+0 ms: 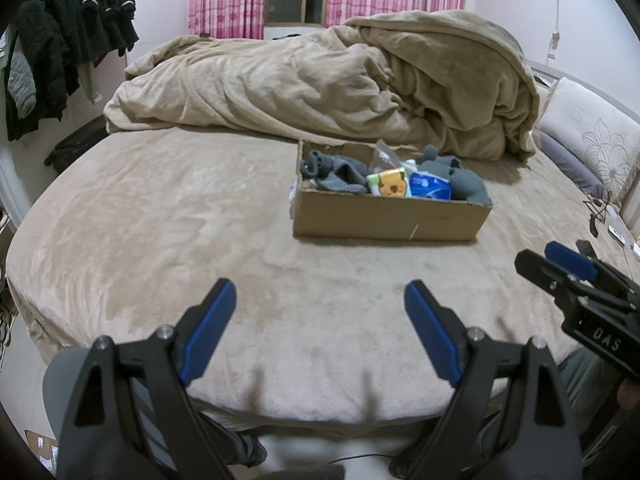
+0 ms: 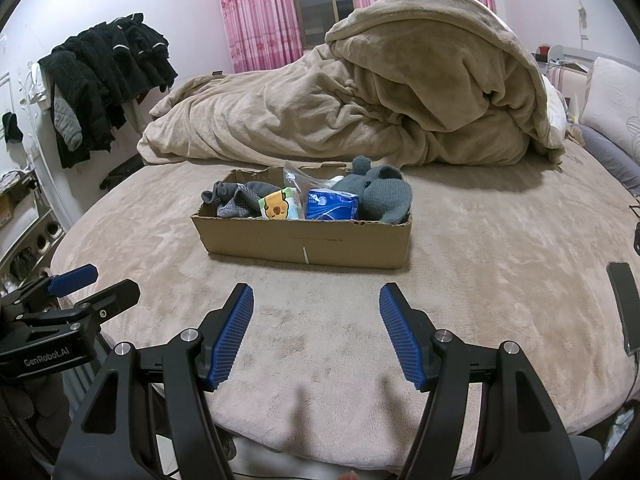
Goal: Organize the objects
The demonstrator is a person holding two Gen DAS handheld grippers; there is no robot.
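Note:
A low cardboard box (image 1: 384,218) (image 2: 304,240) sits on the beige bed. Inside lie grey socks (image 1: 334,172) (image 2: 236,200), a tissue pack with a cartoon face (image 1: 390,185) (image 2: 278,209), a blue pack (image 1: 430,186) (image 2: 332,206), a clear plastic bag (image 2: 294,178) and a grey knit hat (image 1: 460,176) (image 2: 380,192). My left gripper (image 1: 320,300) is open and empty, held over the bed's near edge, short of the box. My right gripper (image 2: 316,304) is open and empty, likewise short of the box. Each gripper shows at the side of the other's view: the right one (image 1: 560,268), the left one (image 2: 92,284).
A bunched beige duvet (image 1: 360,80) (image 2: 380,100) lies behind the box. Dark clothes (image 1: 68,40) (image 2: 108,76) hang at the left wall. Pillows (image 1: 592,140) lie at the right. A black phone (image 2: 626,304) with a cable lies on the bed's right side.

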